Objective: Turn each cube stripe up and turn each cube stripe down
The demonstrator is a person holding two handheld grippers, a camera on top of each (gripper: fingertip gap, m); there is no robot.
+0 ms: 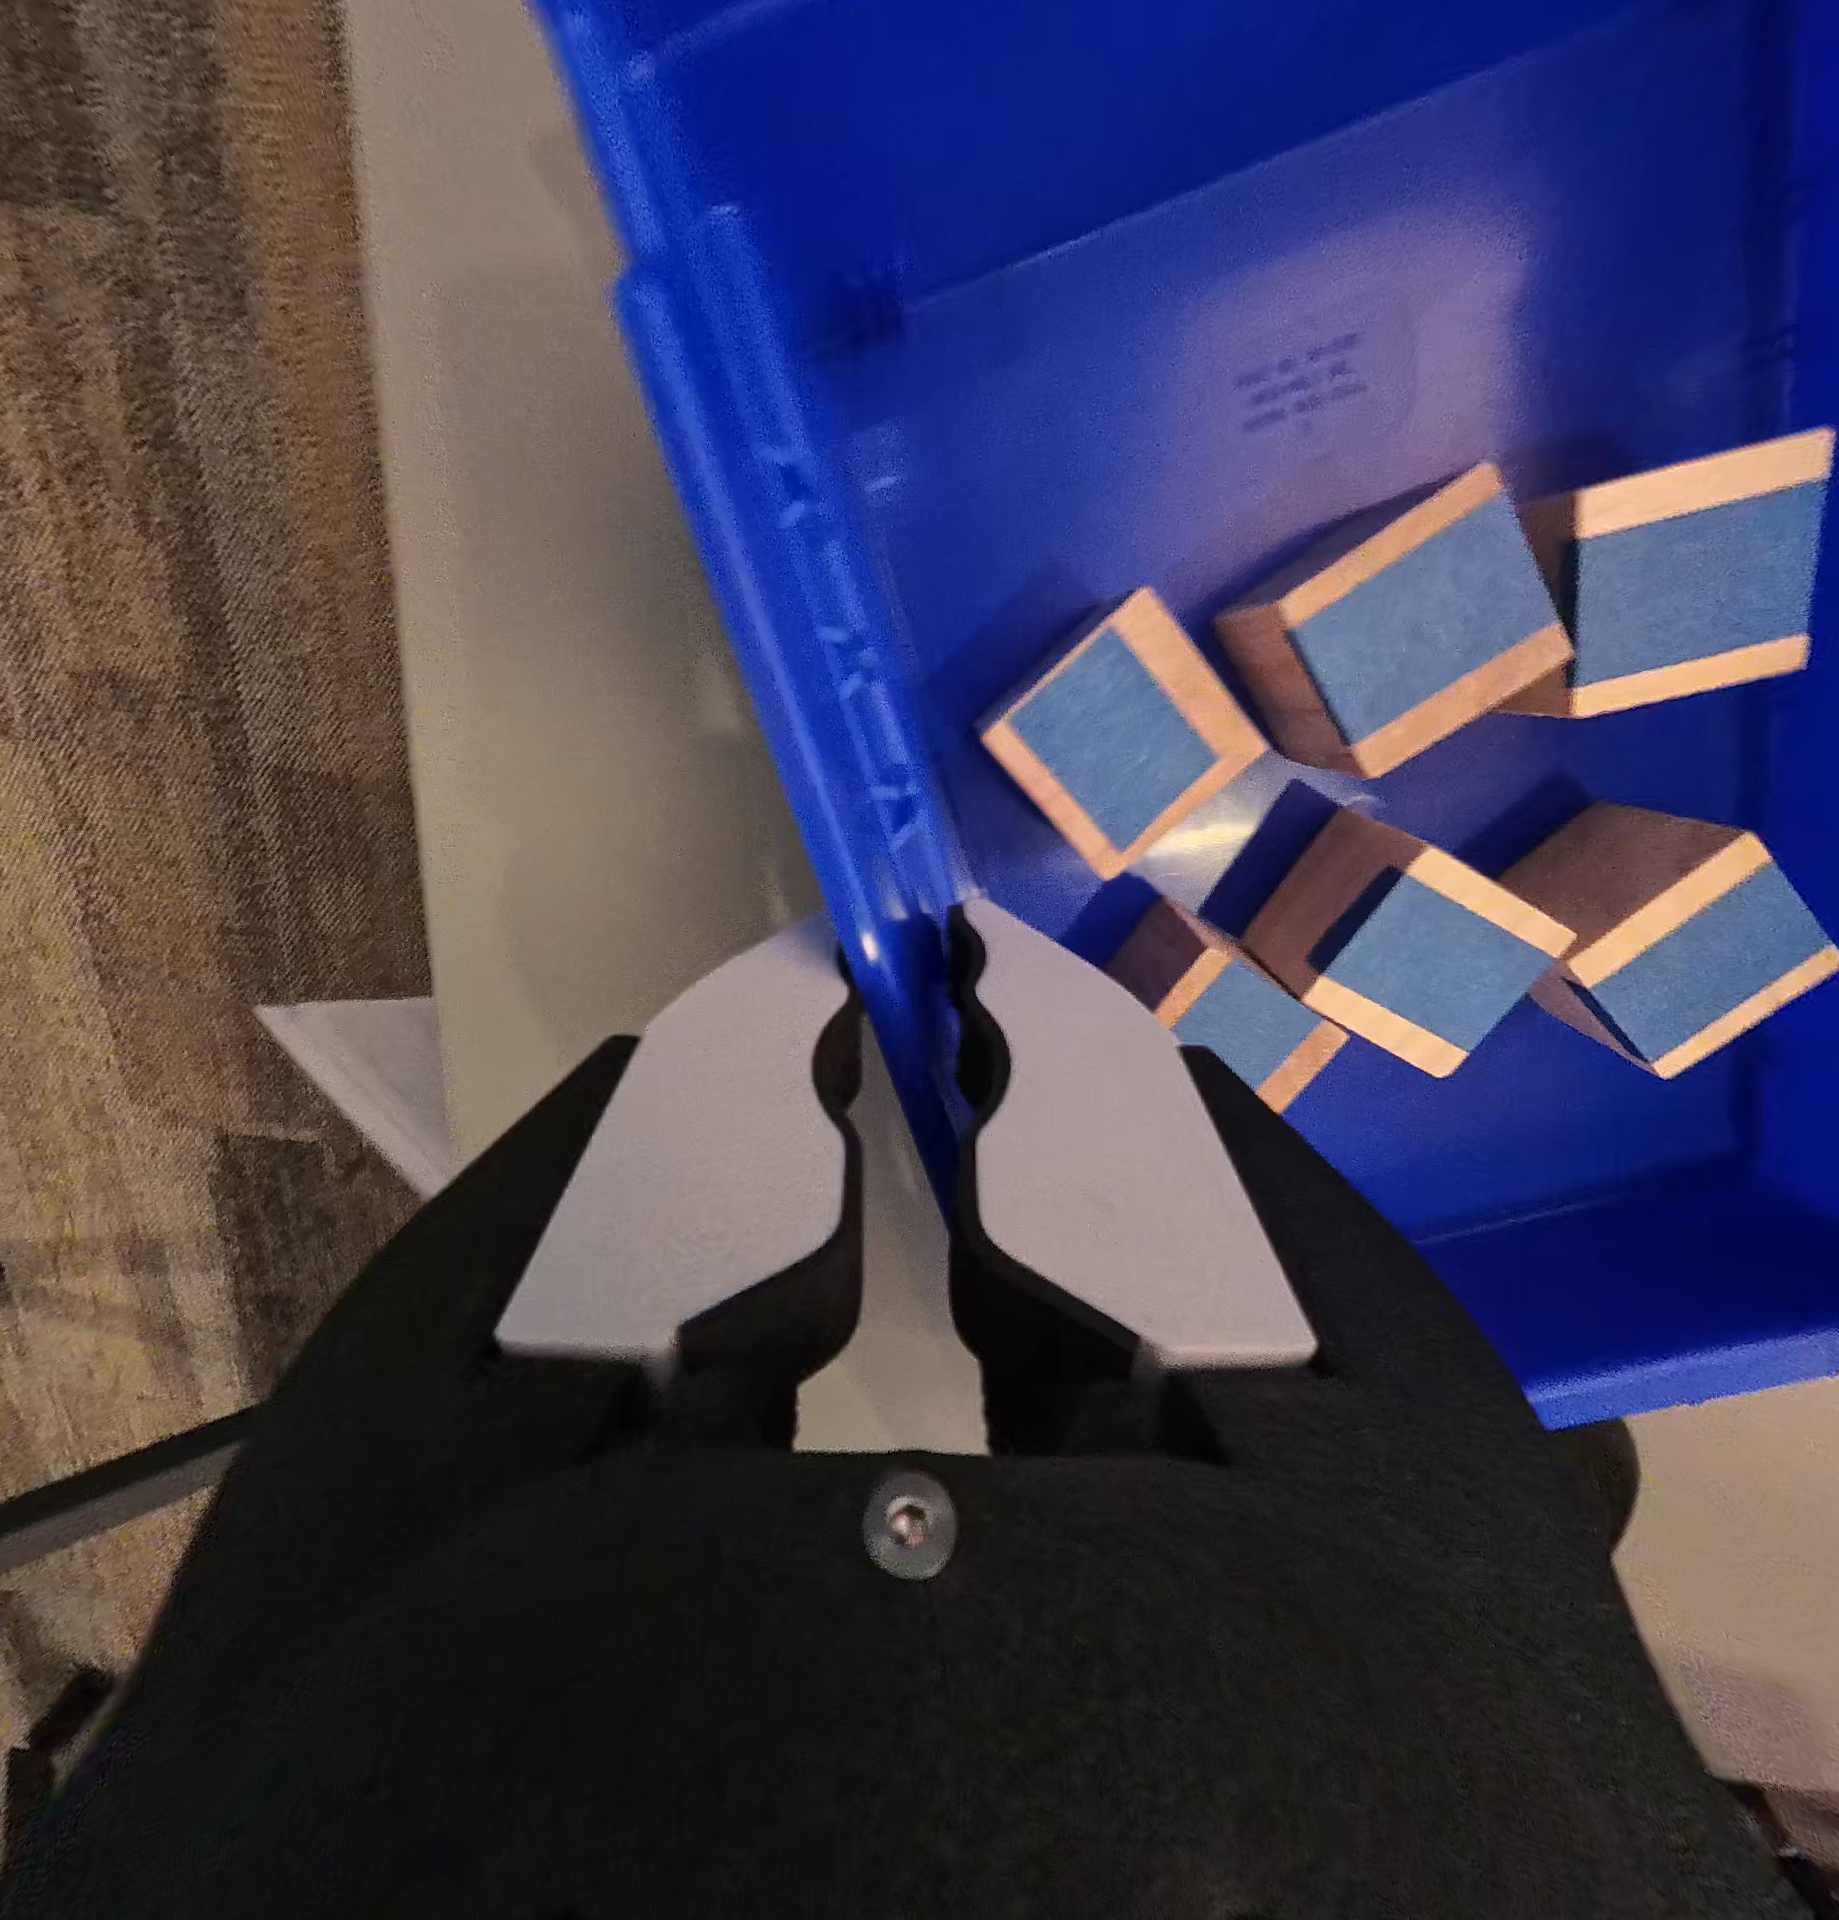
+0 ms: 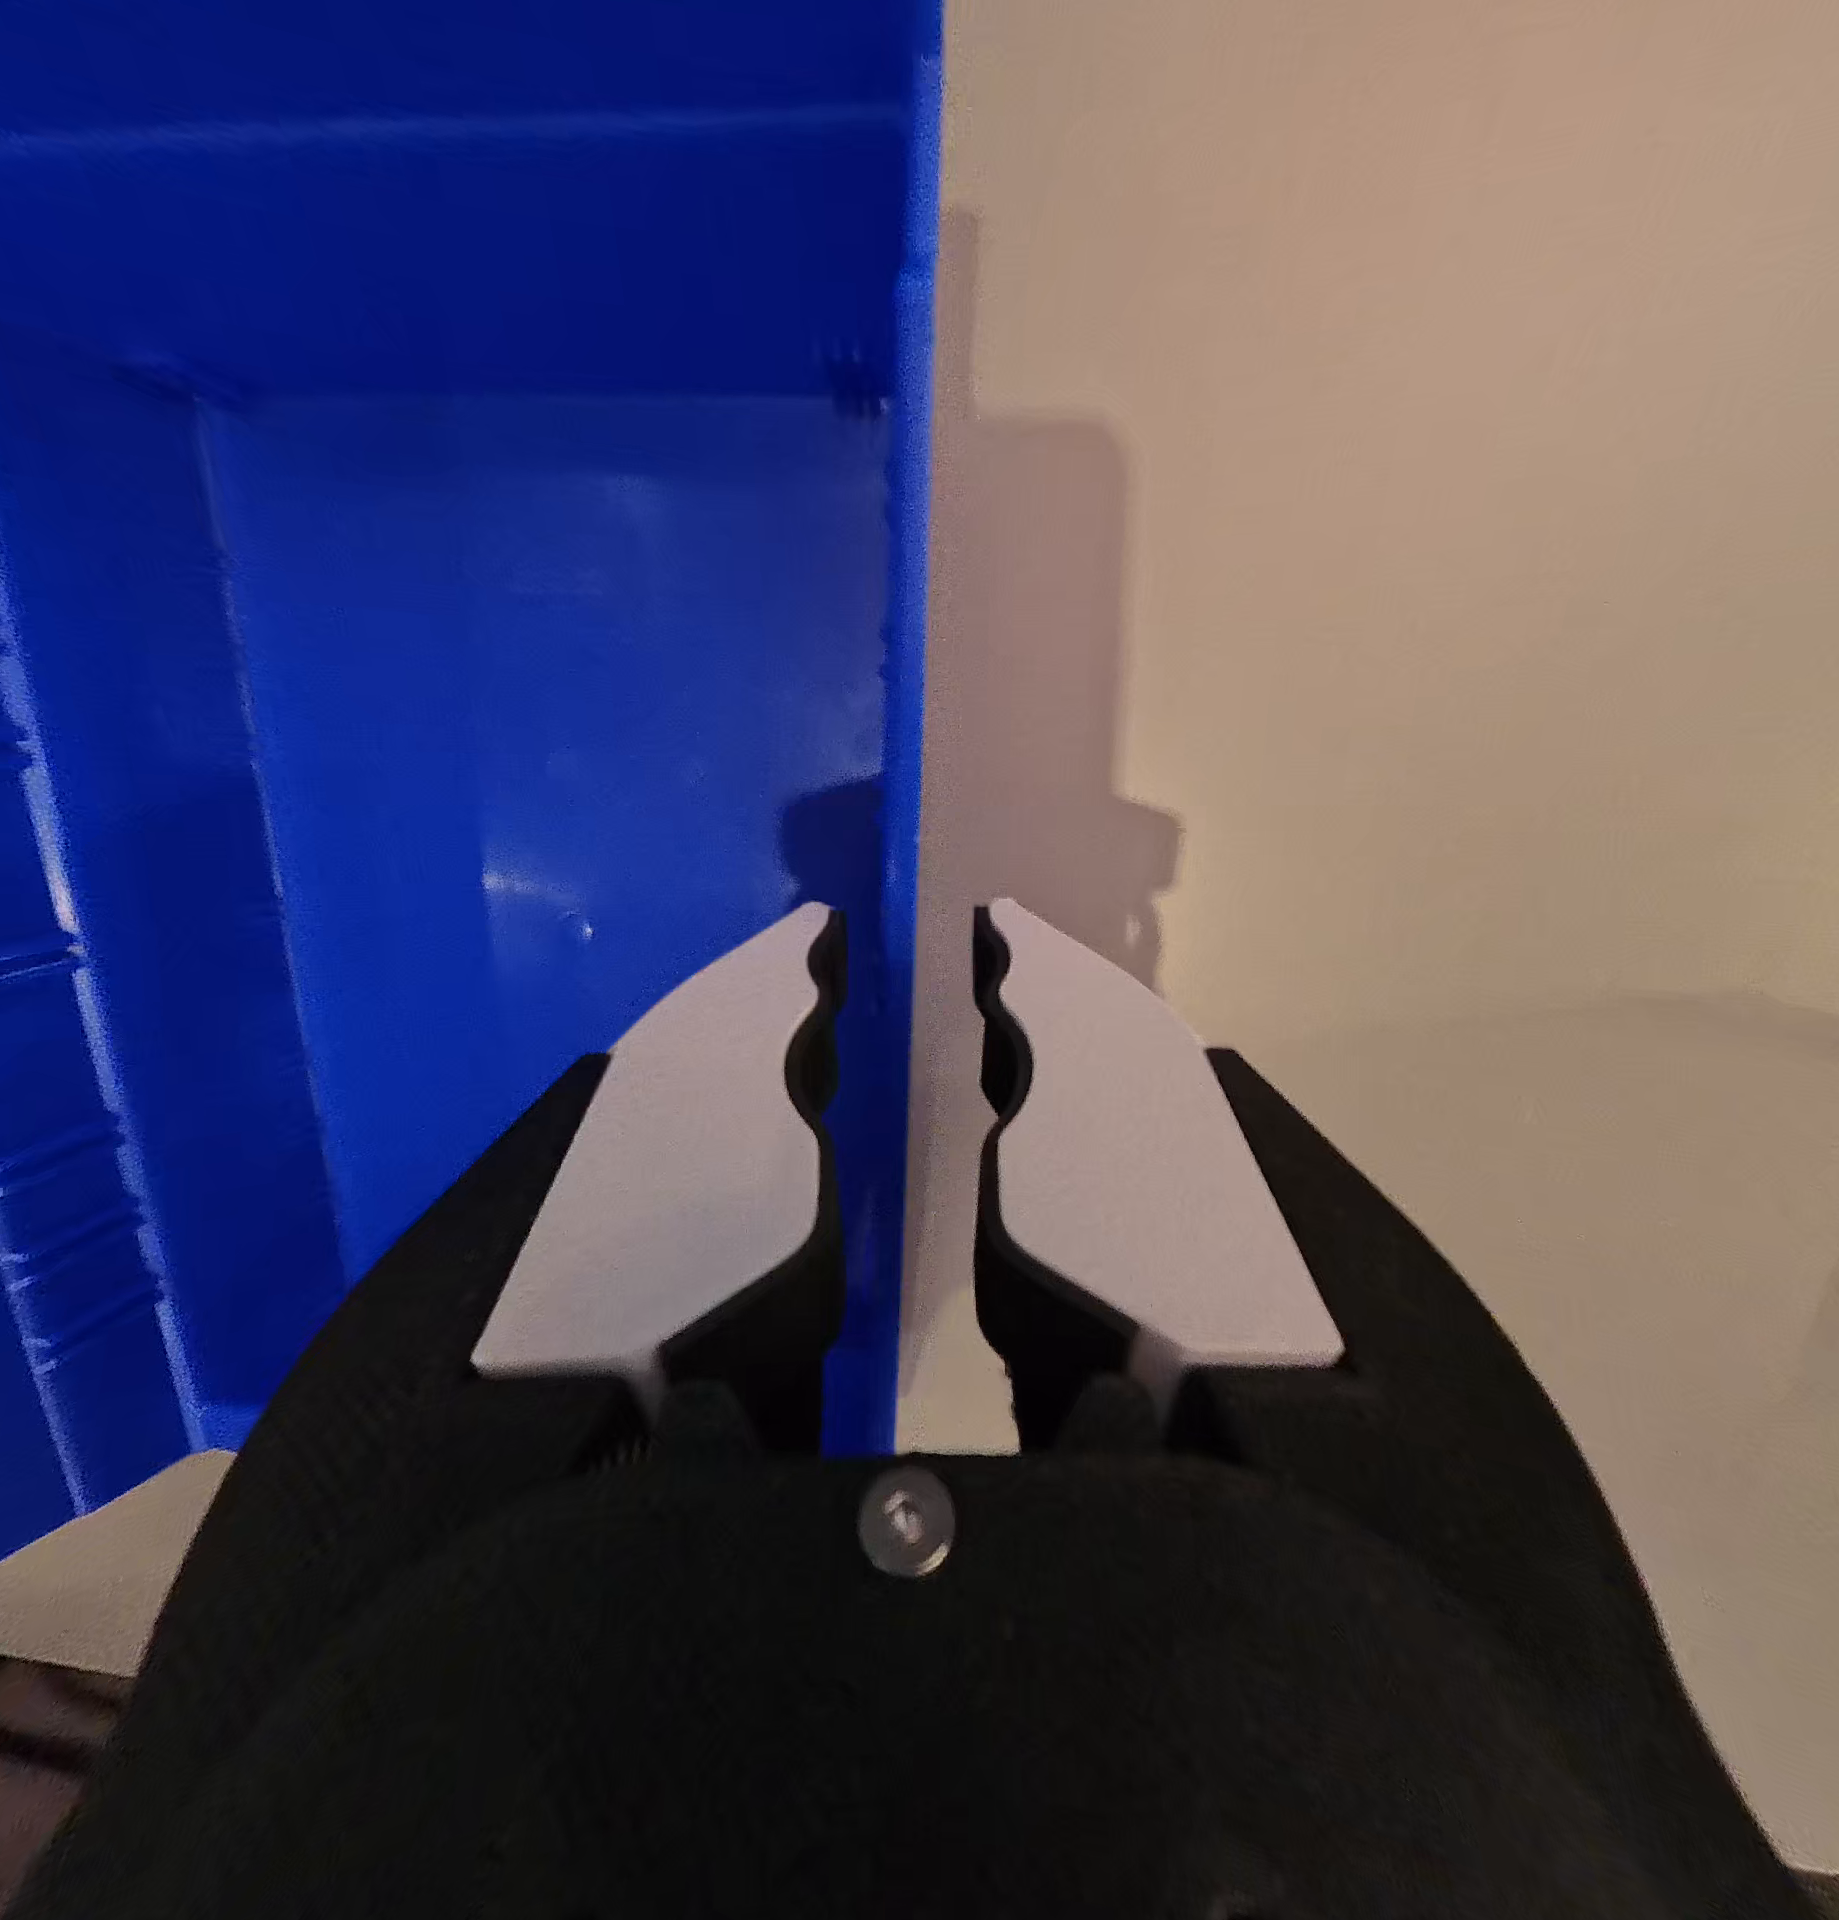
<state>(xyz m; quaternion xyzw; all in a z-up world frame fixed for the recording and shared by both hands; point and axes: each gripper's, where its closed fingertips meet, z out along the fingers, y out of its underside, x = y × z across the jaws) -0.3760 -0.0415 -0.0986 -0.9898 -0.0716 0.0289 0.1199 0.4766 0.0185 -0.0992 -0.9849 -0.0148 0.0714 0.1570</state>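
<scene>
Six wooden cubes (image 1: 1403, 613) lie stripe up in the blue bin (image 1: 1154, 312). Left gripper (image 1: 907, 935) pinches its wall; right gripper (image 2: 910, 925) straddles the opposite wall (image 2: 910, 623), narrowly parted, outer finger (image 2: 1060, 997) clear.

Six wooden cubes (image 1: 1414, 769) lie loose on the floor of a blue bin (image 1: 1102, 312), clustered toward its right side in two rough rows of three. Each shows a light blue stripe face up, edged with pale wood. Cubes sit skewed at differing angles, several touching. The near-left cube (image 1: 1242, 1003) is partly hidden.
</scene>
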